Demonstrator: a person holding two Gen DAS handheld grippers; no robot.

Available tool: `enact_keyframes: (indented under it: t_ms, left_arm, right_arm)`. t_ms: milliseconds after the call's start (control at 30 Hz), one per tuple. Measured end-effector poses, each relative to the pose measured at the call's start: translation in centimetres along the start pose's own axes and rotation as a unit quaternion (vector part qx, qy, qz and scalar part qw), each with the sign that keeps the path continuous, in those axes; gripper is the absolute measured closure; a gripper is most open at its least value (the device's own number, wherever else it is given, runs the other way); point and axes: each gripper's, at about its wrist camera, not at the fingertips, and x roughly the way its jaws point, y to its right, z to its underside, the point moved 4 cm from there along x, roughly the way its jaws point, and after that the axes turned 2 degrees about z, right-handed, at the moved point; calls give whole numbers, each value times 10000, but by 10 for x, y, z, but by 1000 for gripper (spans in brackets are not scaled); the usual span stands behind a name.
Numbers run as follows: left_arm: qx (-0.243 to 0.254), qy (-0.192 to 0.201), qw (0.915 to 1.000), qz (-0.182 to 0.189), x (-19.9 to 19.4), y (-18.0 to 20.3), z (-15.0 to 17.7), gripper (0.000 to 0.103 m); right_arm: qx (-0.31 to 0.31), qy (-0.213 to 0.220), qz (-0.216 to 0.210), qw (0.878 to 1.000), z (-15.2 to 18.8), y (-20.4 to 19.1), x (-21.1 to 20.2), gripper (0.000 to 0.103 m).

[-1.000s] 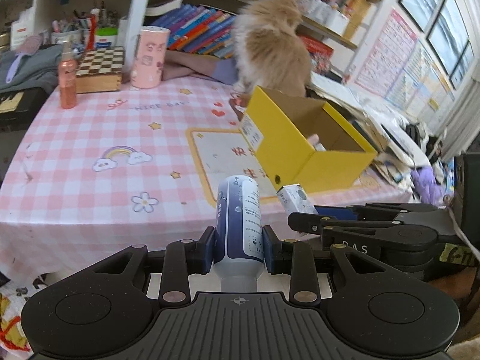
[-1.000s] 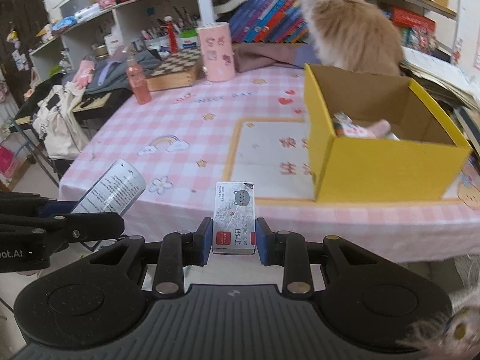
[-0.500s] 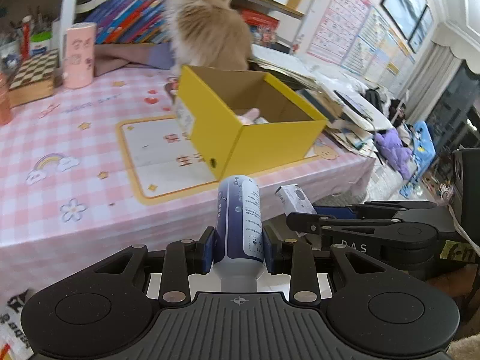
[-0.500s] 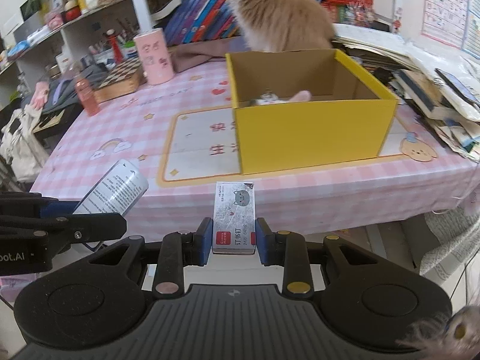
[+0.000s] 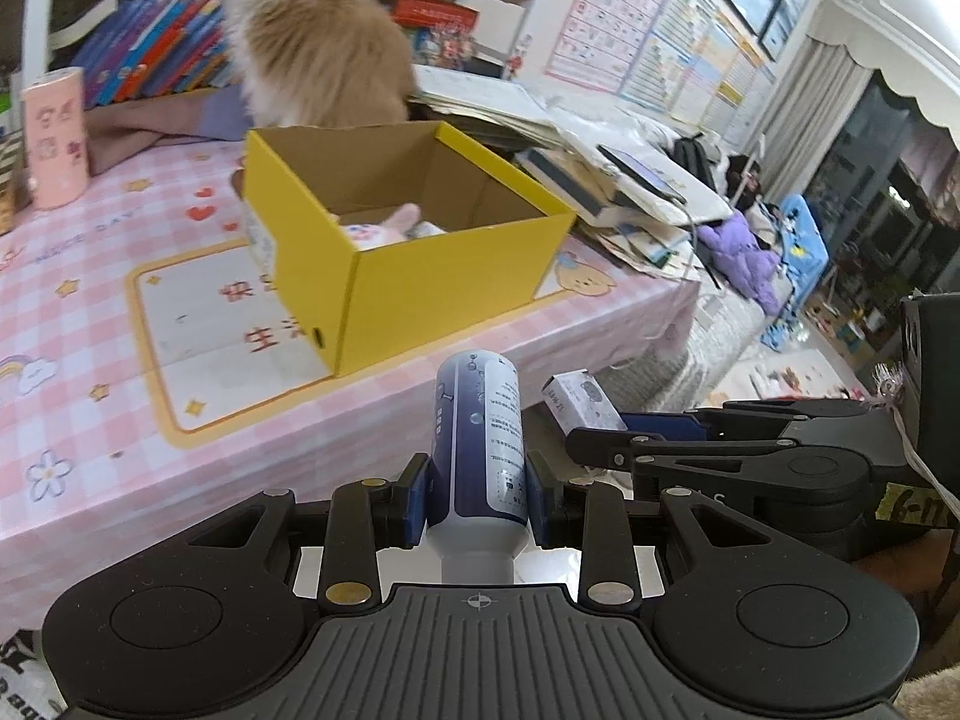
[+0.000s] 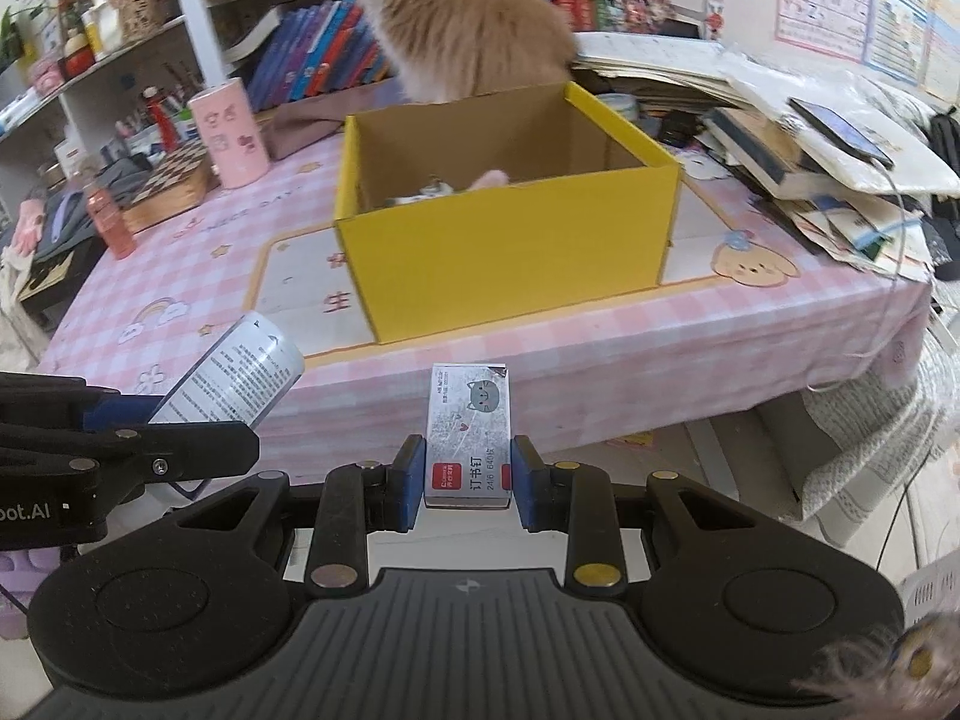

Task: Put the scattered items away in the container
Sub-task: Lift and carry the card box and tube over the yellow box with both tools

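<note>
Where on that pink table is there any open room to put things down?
Bare cloth lies left of the yellow box, toward the pink cup and chessboard. The strip before the box is narrow. The paper stack crowds the right; the cat sits behind.

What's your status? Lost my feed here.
Left claw shut on bottle. Right claw shut on staple box. Both short of yellow box. Cat behind it.
</note>
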Motion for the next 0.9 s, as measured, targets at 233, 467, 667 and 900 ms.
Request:
enact_keyframes:
  t_ms: [233,467,667,900]
  left_arm:
    - [73,-100,9999,114,14,10,-6,72]
    - [131,-167,9996,205,27,16,-11,72]
    - [156,-187,9994,246,34,16,-15,72]
    - [173,-109,9995,250,39,14,-24,72]
  right_arm:
    - [118,-35,90,9999,0,16,1,75]
    - [189,-66,156,9997,-1,26,3,75]
    - [218,-91,183,9996,-4,32,8,75]
    - [141,-33,130,9998,-14,33,15,75]
